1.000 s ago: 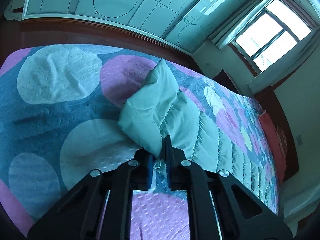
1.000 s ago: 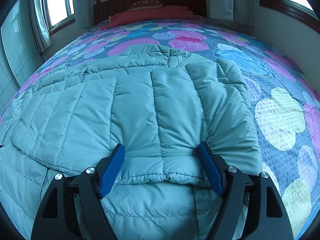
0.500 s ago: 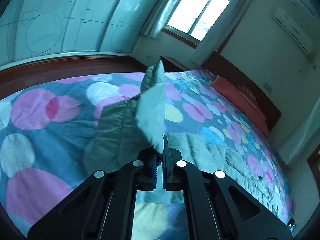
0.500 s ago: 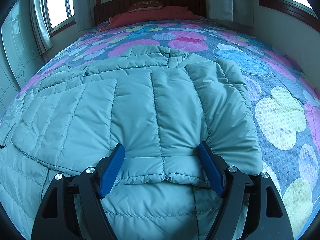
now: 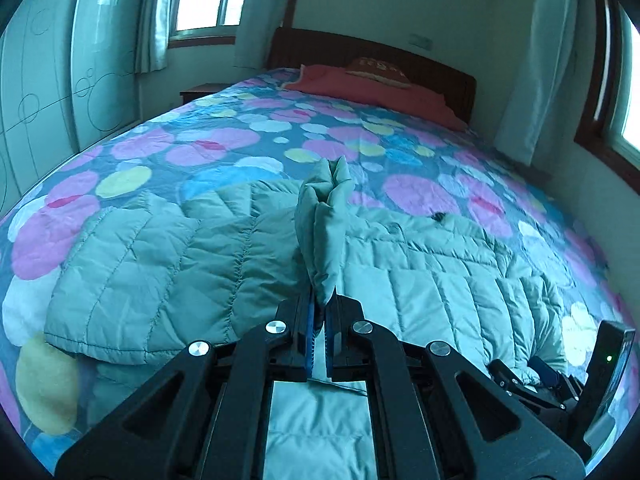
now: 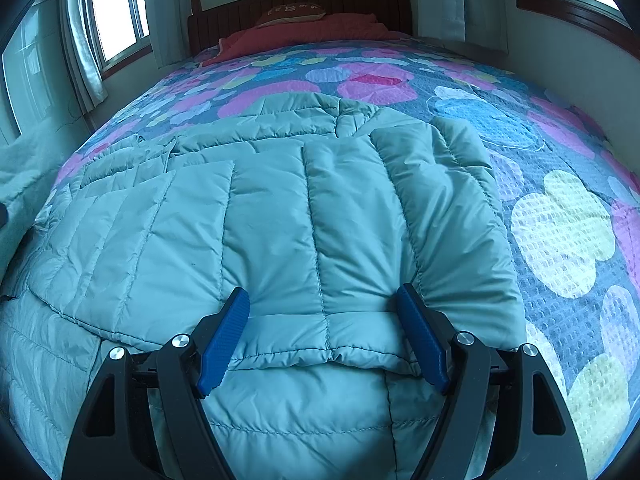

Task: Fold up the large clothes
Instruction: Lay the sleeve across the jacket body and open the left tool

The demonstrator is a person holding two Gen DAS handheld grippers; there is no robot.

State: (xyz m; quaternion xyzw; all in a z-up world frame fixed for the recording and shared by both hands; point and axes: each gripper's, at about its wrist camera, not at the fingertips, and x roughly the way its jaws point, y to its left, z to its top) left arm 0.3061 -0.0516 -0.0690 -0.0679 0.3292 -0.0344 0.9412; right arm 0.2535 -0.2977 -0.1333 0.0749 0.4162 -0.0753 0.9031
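A large pale-green quilted jacket [image 6: 280, 232] lies spread on the bed, with its right sleeve folded across the body. It also shows in the left wrist view [image 5: 420, 272]. My left gripper [image 5: 319, 312] is shut on the cuff end of the other sleeve [image 5: 326, 224] and holds it up over the jacket's body. My right gripper [image 6: 324, 320] is open, its blue pads [image 6: 226, 332] resting on either side of the folded sleeve's hem. It also shows at the lower right of the left wrist view [image 5: 560, 384].
The bed has a blue cover with pink, yellow and white spots [image 6: 560, 232]. A red pillow [image 5: 376, 68] and wooden headboard [image 6: 300, 4] stand at the far end. Windows with curtains [image 6: 116, 16] flank the bed, and a wardrobe [image 5: 44, 80] runs along its left side.
My left gripper has swung the held sleeve from the bed's left side round over the jacket's body. The right gripper has stayed still and open.
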